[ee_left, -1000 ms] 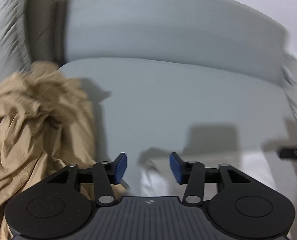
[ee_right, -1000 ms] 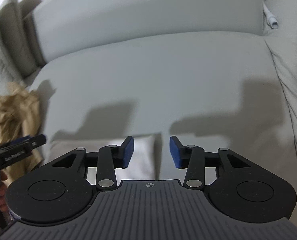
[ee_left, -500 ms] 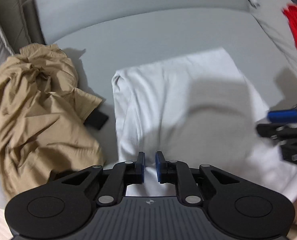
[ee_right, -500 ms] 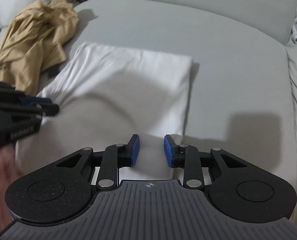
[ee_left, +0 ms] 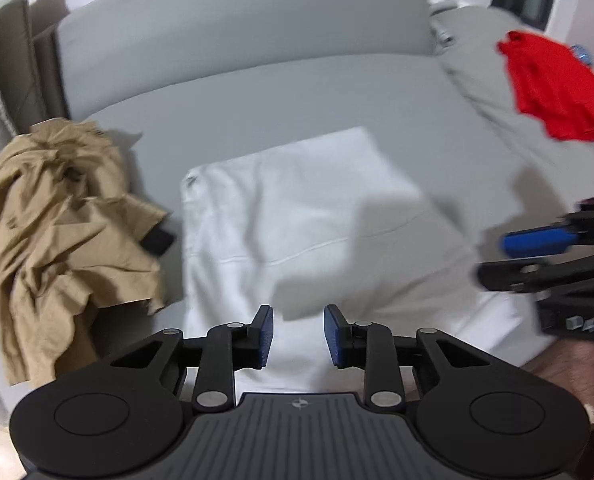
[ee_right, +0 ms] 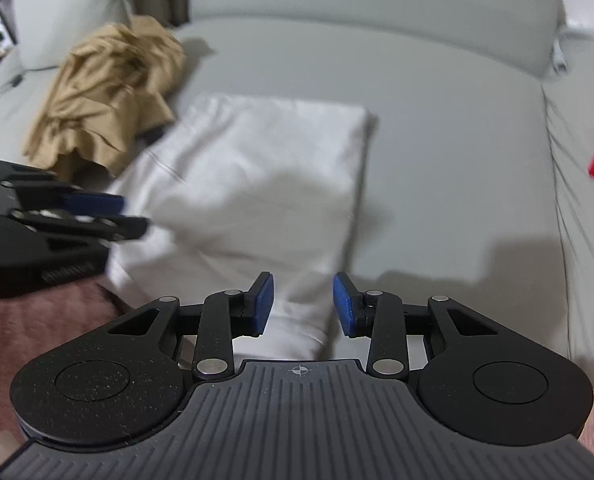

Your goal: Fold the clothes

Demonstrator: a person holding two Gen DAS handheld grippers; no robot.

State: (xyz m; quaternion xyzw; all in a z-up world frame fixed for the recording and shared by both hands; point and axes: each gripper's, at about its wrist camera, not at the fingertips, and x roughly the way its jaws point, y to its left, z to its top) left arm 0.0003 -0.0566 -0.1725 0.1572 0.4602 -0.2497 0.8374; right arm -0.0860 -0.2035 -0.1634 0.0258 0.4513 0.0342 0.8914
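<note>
A white garment [ee_left: 297,216] lies folded flat on the grey sofa seat [ee_left: 297,96]; it also shows in the right wrist view [ee_right: 257,168]. My left gripper [ee_left: 298,336] is open and empty above the garment's near left edge. My right gripper [ee_right: 303,304] is open and empty above the garment's near right corner. Each gripper shows at the side of the other's view: the right one [ee_left: 545,256] and the left one [ee_right: 77,216].
A crumpled tan garment [ee_left: 57,224] lies in a heap left of the white one, with a small black object [ee_left: 157,242] at its edge. A red garment [ee_left: 557,88] lies on the seat to the right. The backrest [ee_left: 237,24] stands behind.
Both grippers have opened and pulled back toward the sofa's front edge. The white garment now lies flat with nothing holding it.
</note>
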